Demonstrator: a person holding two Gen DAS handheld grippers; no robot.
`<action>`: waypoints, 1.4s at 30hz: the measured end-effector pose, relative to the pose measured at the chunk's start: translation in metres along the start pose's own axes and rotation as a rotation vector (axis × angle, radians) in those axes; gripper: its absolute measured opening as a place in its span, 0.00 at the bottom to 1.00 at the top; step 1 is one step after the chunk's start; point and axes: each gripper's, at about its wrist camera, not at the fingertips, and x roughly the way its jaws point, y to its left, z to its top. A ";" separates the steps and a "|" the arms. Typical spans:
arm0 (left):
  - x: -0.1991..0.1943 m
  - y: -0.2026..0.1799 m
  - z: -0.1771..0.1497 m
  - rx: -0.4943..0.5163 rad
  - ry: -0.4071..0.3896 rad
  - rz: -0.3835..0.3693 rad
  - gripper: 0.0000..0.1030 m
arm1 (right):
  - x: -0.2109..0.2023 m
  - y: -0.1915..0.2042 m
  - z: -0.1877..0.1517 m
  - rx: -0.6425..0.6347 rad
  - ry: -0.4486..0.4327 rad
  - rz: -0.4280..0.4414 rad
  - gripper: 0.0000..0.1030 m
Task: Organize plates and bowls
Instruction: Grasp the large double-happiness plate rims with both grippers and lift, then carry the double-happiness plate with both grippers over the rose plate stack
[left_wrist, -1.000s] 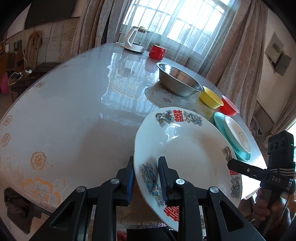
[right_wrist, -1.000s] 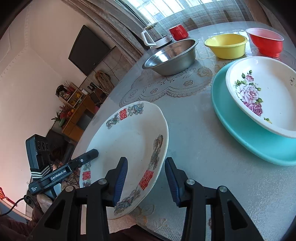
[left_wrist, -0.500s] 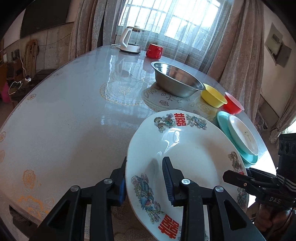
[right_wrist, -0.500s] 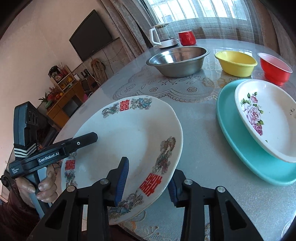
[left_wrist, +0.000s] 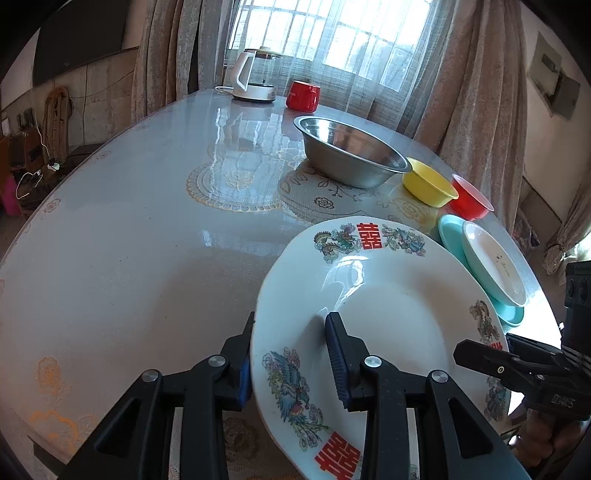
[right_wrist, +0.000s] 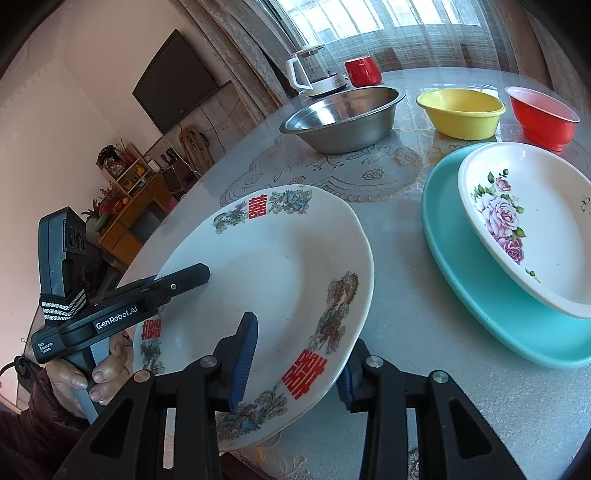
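Both claws grip one big white plate (left_wrist: 384, 332) by its rim, the left claw (left_wrist: 291, 354) clamped at its 8 o'clock edge and the right claw (right_wrist: 299, 358) across its 5 o'clock edge, lifted over the near edge of the surface (left_wrist: 147, 236). If one hand pulls or tilts harder, the slick rim could slide out and drop. Farther off at 2 o'clock, the rose dish (right_wrist: 524, 225) on the teal plate (right_wrist: 480, 291) could be knocked.

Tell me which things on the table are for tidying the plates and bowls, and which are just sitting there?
For the job: big white plate held by both grippers, teal plate, rose plate, steel bowl, yellow bowl, red bowl.

Just sitting there: kettle, red mug.
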 end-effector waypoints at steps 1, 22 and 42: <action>-0.002 0.000 -0.001 0.001 -0.003 0.001 0.32 | 0.000 0.001 0.000 -0.007 0.001 -0.014 0.36; -0.018 -0.033 0.000 0.086 -0.041 0.011 0.31 | -0.020 -0.017 0.001 0.024 -0.029 -0.052 0.36; -0.021 -0.055 0.012 0.128 -0.066 -0.050 0.30 | -0.052 -0.027 0.008 0.028 -0.102 -0.071 0.33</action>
